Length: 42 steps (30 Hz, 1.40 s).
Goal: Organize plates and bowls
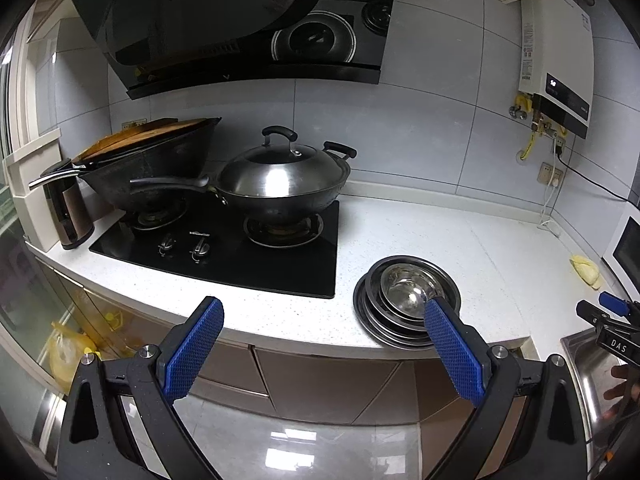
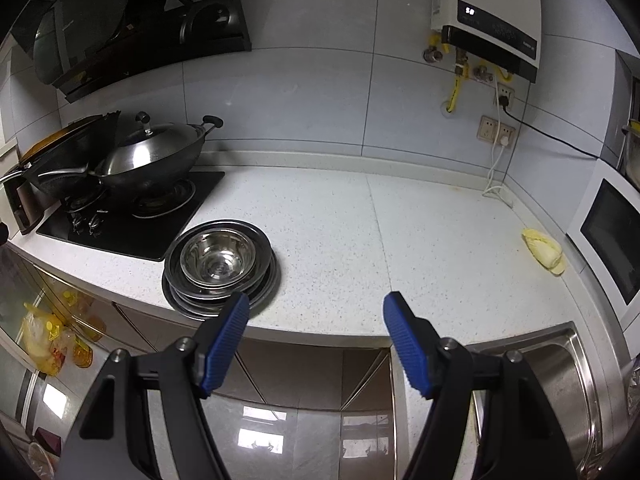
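1. the left tool hangs in front of the desk's near edge with its blue pads spread wide, nothing between them.
2. the right tool is also wide apart and carrying nothing, held just off the near edge of the desk; its left pad overlaps the near rim of the stack in that view, but whether it touches cannot be told.
3. the stack of steel plates sits on the white speckled desk near its front edge, just right of the black gas hob.
4. a steel bowl rests upright on top of the plates, in the middle of the stack; in the right wrist view the same bowl looks bare inside.
5. on the hob's right burner stands a lidded steel wok; on the left burner a dark wok sits tilted with a wooden board across it.
6. a brown kettle stands at the far left of the desk, beside the hob.
7. a pale yellow cloth lies far right on the desk, near a white microwave.
8. a steel sink is set at the near right corner.
9. a white water heater hangs on the tiled wall.
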Available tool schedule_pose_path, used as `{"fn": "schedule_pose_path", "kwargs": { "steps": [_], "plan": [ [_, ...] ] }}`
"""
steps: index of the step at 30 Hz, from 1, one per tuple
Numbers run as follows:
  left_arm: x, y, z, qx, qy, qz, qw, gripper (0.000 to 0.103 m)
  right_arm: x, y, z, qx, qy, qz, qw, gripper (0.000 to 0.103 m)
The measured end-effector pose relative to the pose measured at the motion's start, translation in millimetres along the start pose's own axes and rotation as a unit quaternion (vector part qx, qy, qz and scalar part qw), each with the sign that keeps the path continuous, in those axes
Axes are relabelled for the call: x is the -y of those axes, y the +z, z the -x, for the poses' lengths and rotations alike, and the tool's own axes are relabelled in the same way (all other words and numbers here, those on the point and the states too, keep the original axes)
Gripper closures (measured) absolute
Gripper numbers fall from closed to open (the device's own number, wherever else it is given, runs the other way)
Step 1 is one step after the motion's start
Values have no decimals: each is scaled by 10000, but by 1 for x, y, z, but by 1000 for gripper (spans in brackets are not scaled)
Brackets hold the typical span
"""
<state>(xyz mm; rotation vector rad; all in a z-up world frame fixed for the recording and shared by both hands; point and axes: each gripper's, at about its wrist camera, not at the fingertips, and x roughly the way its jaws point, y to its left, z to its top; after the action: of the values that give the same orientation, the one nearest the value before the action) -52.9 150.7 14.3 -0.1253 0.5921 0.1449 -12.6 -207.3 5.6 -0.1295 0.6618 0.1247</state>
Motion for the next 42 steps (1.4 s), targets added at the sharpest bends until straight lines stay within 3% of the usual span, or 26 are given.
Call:
{"fn": "schedule_pose_path", "kwargs": {
  "steps": [8,17,42],
  "plan": [
    [2,-3,6,13,-94,-70,9999,5,-2,-3,5,11,-18,128,9999,34],
    [1,-5,13,53,-86,-83,9999,5,-11,3,25,477,30,309,9984,34],
    [-2,-6,22,-8,-510,171,9986,5,-14,-1,32,484,42,296,9984,34]
  ]
}}
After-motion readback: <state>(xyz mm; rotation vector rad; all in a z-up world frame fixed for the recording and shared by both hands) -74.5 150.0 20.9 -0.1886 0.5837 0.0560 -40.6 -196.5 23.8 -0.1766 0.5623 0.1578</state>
